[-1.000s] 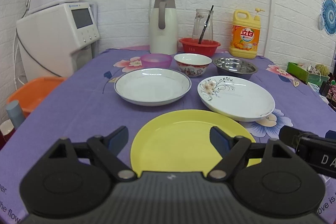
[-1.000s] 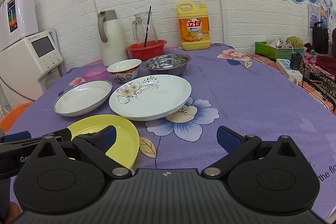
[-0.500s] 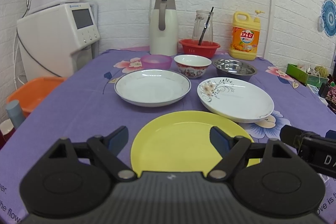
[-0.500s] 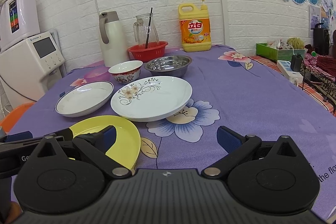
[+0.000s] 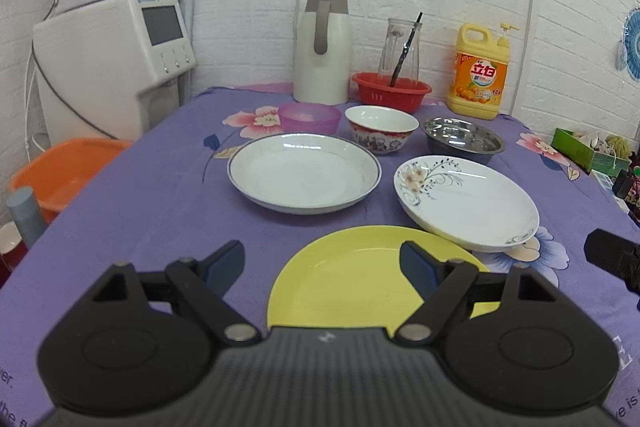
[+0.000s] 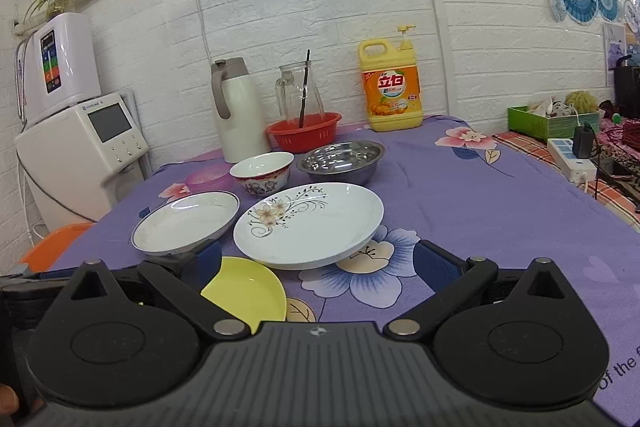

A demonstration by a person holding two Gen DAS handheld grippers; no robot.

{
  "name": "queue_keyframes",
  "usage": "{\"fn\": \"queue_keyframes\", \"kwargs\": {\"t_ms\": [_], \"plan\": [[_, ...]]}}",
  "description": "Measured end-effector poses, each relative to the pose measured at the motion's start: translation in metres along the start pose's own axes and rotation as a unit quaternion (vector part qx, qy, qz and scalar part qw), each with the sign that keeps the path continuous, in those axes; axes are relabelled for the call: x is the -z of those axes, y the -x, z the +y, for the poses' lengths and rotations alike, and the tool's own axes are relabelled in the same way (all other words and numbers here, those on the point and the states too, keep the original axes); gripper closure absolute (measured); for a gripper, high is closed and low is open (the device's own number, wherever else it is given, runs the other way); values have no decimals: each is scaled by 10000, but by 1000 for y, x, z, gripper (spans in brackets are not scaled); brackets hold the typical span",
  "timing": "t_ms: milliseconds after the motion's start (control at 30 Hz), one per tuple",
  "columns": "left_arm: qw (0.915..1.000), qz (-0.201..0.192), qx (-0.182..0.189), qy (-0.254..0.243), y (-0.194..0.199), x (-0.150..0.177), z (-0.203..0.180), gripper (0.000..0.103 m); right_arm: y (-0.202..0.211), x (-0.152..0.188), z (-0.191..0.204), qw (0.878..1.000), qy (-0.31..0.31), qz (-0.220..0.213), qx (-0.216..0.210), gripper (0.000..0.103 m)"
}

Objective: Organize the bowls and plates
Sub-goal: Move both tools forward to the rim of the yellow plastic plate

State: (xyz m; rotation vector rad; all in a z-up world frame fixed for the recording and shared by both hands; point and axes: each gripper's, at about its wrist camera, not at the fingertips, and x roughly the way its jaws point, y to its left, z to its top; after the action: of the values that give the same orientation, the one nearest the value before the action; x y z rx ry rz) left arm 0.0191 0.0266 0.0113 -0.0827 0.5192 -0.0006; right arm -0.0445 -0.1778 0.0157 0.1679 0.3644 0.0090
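A yellow plate (image 5: 360, 275) lies nearest on the purple tablecloth, also in the right wrist view (image 6: 248, 291). Behind it are a blue-rimmed white plate (image 5: 304, 171) (image 6: 184, 223) and a flowered white plate (image 5: 468, 199) (image 6: 308, 223). Further back stand a pink bowl (image 5: 308, 117), a red-patterned bowl (image 5: 380, 129) (image 6: 262, 173) and a steel bowl (image 5: 462, 143) (image 6: 340, 157). My left gripper (image 5: 322, 263) is open and empty above the yellow plate's left part. My right gripper (image 6: 318, 261) is open and empty, just in front of the flowered plate.
Along the back wall stand a white thermos jug (image 5: 322, 51), a red basket (image 5: 390, 93) with a glass pitcher, and a yellow detergent bottle (image 5: 480, 71). A white appliance (image 5: 108, 63) and an orange basin (image 5: 60, 175) are at the left. A green box (image 6: 548, 121) and a power strip (image 6: 570, 157) are at the right.
Both grippers have risen and tilted a little. The left one has shifted left of the yellow plate, the right one has moved left toward the flowered plate. No dish has moved.
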Motion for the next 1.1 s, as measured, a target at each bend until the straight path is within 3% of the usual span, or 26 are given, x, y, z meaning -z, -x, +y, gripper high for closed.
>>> {"fn": "queue_keyframes", "kwargs": {"t_ms": [200, 533, 667, 867, 1100], "plan": [[9994, 189, -246, 172, -16, -18, 13, 21, -20, -10, -12, 9992, -38, 267, 299, 0], [9975, 473, -279, -435, -39, -30, 18, 21, -48, -13, -15, 9953, 267, 902, 247, 0], [9956, 703, -67, -622, -47, -26, 18, 21, -63, -14, -11, 9919, 398, 1176, 278, 0], [9923, 1020, 239, -667, -53, -16, 24, 21, -80, 8, 20, 9800, 905, 1755, -262, 0], [9874, 1238, 328, -926, -68, -4, 18, 21, -96, 23, 43, 9702, 1253, 2035, -393, 0]]}}
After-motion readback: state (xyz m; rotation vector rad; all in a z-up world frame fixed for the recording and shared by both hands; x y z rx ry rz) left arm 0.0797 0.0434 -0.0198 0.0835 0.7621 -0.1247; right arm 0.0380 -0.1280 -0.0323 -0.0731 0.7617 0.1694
